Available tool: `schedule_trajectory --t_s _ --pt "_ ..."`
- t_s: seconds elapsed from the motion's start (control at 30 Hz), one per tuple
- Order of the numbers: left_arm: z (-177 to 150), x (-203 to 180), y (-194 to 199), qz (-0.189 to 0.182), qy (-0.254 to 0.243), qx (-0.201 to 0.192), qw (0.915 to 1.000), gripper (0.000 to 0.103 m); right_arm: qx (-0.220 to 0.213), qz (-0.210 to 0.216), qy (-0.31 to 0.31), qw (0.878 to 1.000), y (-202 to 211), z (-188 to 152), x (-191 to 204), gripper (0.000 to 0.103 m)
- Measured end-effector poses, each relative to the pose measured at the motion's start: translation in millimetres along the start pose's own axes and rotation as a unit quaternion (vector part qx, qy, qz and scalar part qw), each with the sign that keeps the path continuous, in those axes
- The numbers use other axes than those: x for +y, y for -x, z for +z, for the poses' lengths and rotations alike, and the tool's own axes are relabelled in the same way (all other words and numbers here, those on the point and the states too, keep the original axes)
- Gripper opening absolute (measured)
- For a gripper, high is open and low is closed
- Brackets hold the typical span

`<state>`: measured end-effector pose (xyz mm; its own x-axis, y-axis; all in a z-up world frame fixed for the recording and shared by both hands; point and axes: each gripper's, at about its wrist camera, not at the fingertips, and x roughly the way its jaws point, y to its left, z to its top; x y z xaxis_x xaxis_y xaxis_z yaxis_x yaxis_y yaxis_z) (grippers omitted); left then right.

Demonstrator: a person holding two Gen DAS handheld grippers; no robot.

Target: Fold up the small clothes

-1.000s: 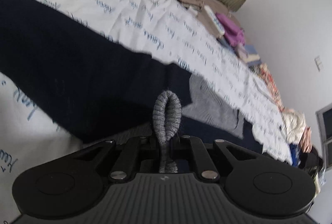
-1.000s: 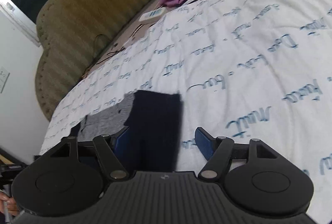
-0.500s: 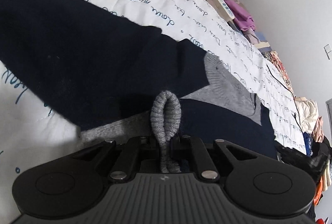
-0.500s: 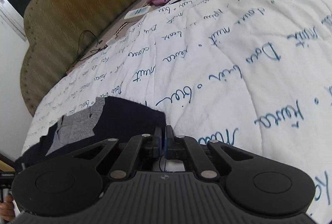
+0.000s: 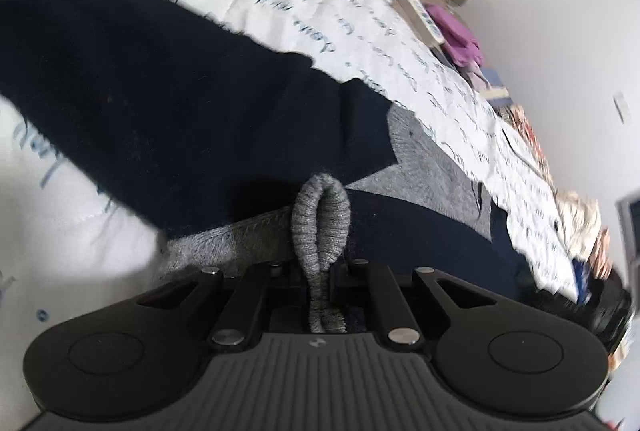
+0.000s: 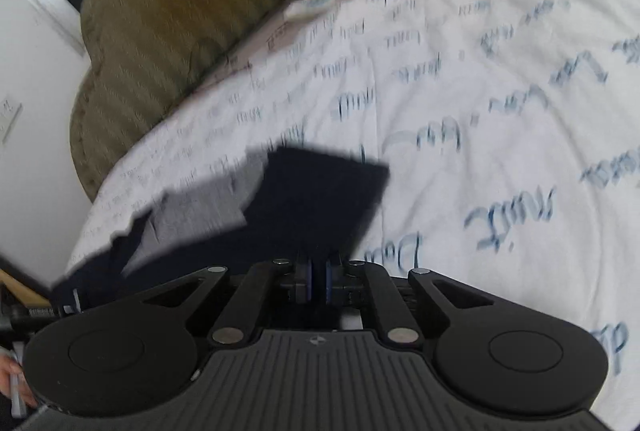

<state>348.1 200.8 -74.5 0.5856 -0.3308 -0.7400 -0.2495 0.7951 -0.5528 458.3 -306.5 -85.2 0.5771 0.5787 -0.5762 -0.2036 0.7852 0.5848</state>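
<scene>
Left gripper (image 5: 320, 271) jaws clamped on grey ribbed hem (image 5: 320, 223) of navy garment (image 5: 160, 103) lying on near-left bedspread (image 6: 480, 91); right gripper (image 6: 318, 281) jaws together, apparently pinching navy edge; risk: uneven pull skews fold.

Motion blur smears the bedspread lettering (image 6: 436, 79) beyond reading.

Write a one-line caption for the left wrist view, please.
Left gripper pinching a grey ribbed hem of a navy garment on a script-printed bedspread.
</scene>
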Motion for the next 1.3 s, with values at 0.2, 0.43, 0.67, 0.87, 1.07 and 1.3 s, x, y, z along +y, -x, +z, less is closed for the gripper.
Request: schedule_trajectory --t_s 0.2,0.43,0.67,0.87,1.07,1.3 --pt "-4 15 -10 -0.025 0.006 -0.013 0.9996 0.01 0.0 -0.02 -0.01 1.0 -7 -4 -21 0.007" --pt "6 44 33 -0.057 0.06 -0.051 0.9952 0.046 -0.037 -0.028 -0.037 0.998 21 -3 -14 0.039" --pt "-1 24 81 -0.042 0.036 -0.148 0.9875 0.073 -0.081 -0.011 0.124 0.989 39 -20 69 0.055" --pt "-38 -44 42 0.002 -0.086 -0.187 0.9785 0.072 -0.057 -0.083 0.202 0.974 -25 -41 98 0.056" --pt "-45 -39 -13 0.09 -0.13 -0.162 0.974 0.065 -0.071 -0.114 0.214 0.968 -39 -64 85 0.061" --pt "-53 -42 -1 0.08 -0.154 -0.168 0.9703 0.065 -0.057 -0.085 0.218 0.97 -43 -62 84 0.081"
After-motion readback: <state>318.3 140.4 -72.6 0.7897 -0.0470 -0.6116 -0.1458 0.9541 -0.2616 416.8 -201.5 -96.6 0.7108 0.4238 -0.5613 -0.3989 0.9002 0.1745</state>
